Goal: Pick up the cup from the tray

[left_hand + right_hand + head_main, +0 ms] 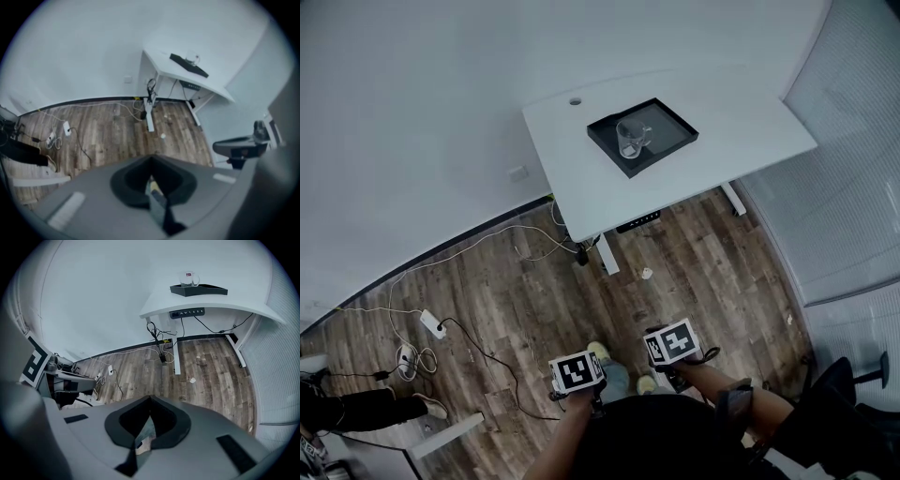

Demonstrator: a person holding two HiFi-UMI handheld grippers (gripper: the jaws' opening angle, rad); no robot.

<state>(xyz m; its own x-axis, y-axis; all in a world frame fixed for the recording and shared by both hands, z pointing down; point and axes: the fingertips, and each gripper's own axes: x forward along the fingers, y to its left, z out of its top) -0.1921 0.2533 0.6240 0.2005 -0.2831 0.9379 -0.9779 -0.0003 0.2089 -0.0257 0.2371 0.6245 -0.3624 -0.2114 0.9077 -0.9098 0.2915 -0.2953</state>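
While the head view looks down on the clear cup [632, 139] standing in the black tray [667, 131] on the white table [750, 122], only the right gripper view shows its reddish mark. The left gripper [151, 161] and the right gripper [150, 399] hang well away from the table, their jaws closed on nothing.

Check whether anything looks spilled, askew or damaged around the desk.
The cup stands upright in the tray, nothing spilled. Only the floor is untidy: loose cables and a power strip at the left, a small white scrap near the desk leg.
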